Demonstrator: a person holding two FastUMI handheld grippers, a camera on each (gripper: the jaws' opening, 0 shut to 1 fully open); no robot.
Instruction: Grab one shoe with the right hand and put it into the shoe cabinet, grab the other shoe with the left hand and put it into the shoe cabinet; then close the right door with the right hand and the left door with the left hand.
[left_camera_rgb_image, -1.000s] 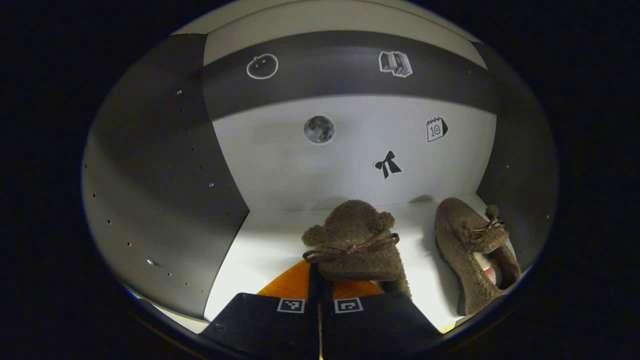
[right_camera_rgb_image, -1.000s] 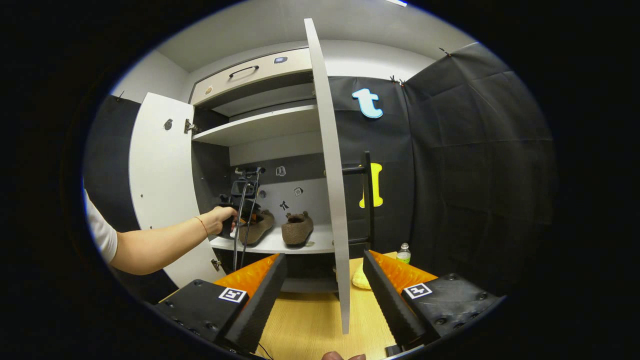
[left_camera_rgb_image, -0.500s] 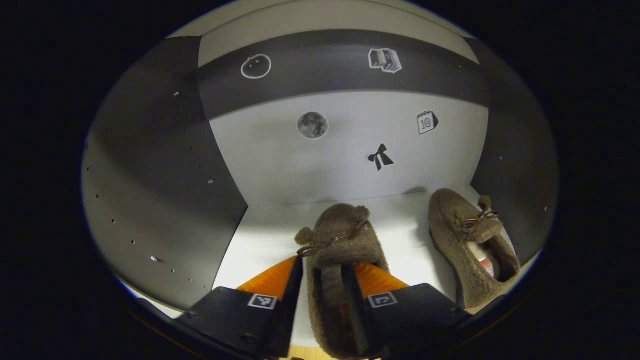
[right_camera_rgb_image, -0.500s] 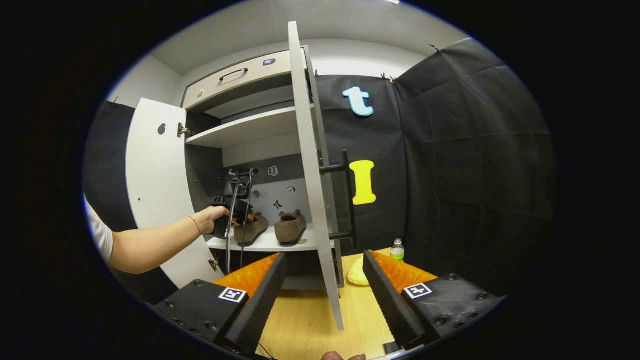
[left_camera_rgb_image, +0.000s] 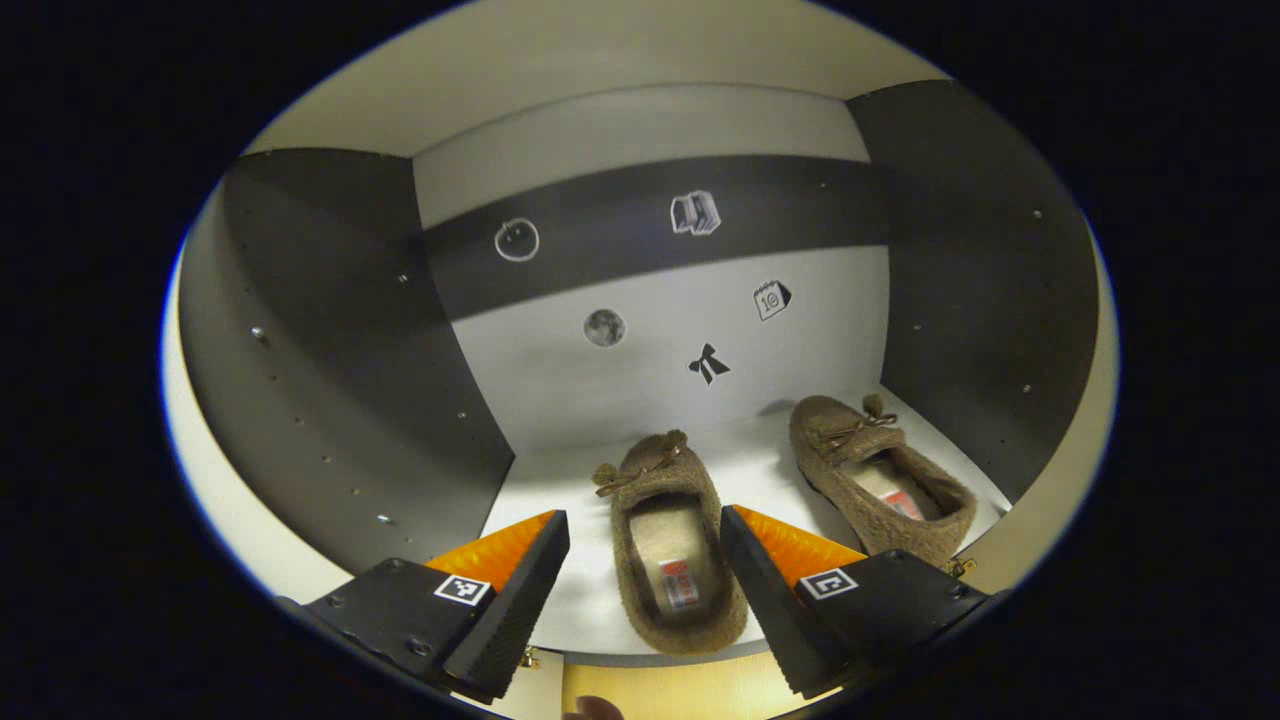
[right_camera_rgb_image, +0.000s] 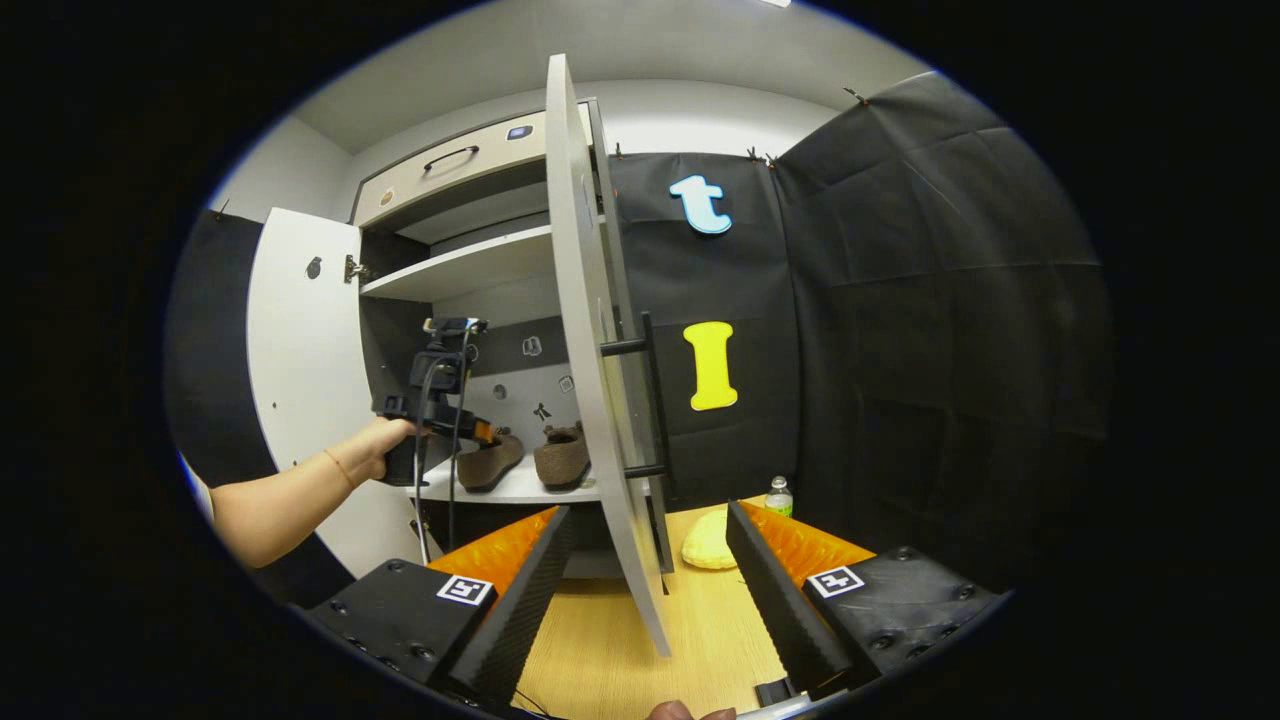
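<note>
**Left gripper view: both shoes sitting on the shelf, both tongs spread wide**

Left gripper view: I'm holding the left tongs (left_camera_rgb_image: 640, 560) wide apart, gripping nothing. The near shoe (left_camera_rgb_image: 672, 540) is lying between the two fingers but touching neither, heel toward me, toe toward the back panel. The second shoe (left_camera_rgb_image: 880, 480) is sitting just beside it on the right, angled a bit, near the cabinet's right wall. Both are resting on the white shelf (left_camera_rgb_image: 560, 480) of the shoe cabinet (left_camera_rgb_image: 330, 400).

Right gripper view: I'm keeping the right tongs (right_camera_rgb_image: 650, 570) wide too, empty, hanging over the wooden table (right_camera_rgb_image: 610, 650). The right door (right_camera_rgb_image: 590, 380) is standing edge-on between the fingers, its black handle (right_camera_rgb_image: 650, 400) facing right. The left door (right_camera_rgb_image: 300, 350) is swung fully open. A hand (right_camera_rgb_image: 375, 450) is holding the left tongs at the shelf front, by the shoes. A bottle (right_camera_rgb_image: 778, 496) and a yellow pad (right_camera_rgb_image: 708, 540) are sitting on the table.
</note>
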